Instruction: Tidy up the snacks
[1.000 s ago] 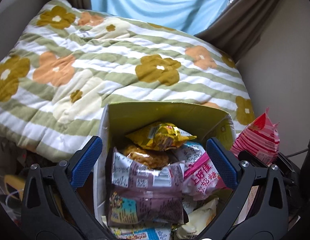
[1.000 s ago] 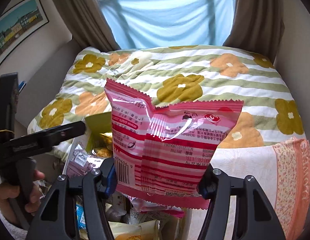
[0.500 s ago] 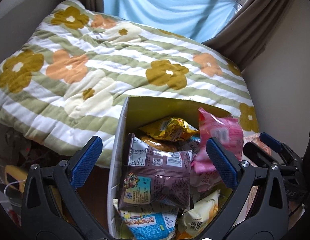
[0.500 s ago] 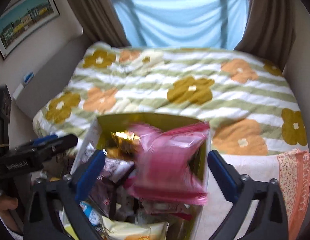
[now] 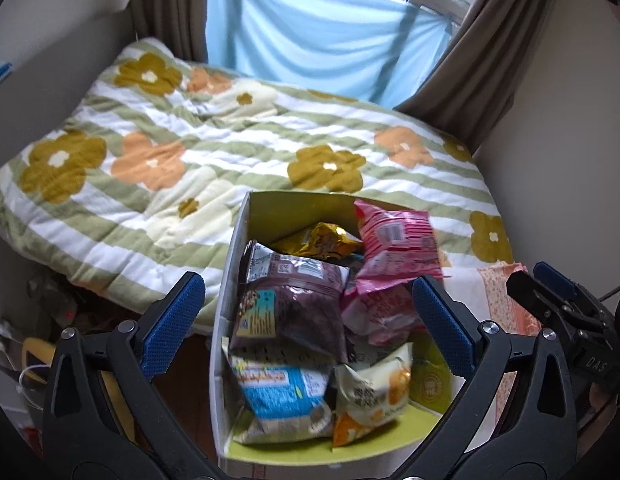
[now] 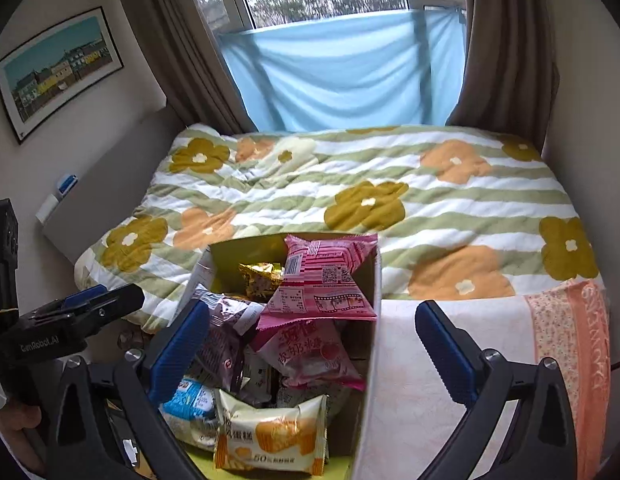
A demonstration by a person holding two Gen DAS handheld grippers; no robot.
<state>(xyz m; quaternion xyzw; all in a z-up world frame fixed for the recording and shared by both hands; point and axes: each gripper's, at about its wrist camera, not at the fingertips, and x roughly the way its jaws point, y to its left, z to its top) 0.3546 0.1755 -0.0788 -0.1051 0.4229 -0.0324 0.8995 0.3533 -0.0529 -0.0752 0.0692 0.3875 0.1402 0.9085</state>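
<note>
The snack box (image 5: 245,240) stands at the foot of the bed (image 5: 229,160), its far wall against the flowered quilt (image 6: 350,184), and it is already well filled. The pink packet (image 6: 326,280) lies on top at the far right corner, propped on the packets beneath and leaning against the box wall, so it sits higher than the rest. The right claw (image 6: 310,344) hangs above the box with its jaws wide apart and nothing between them; the left claw (image 5: 305,320) is likewise spread wide and empty, over the purple packet (image 5: 289,300).

The step in hand looks like settling the pile. To do it well, I would press the pink packet flat and nudge it inward from the rim, so it cannot slide out over the low right wall onto the orange cloth (image 6: 566,344). Push with one closed finger edge, not a pinch: these film bags are puffed and slippery, and a squeeze may burst or crush what is inside. The gold packet (image 6: 261,278) behind it leaves a gap to fill. Keep the other claw against the box side, since light cardboard may shift
</note>
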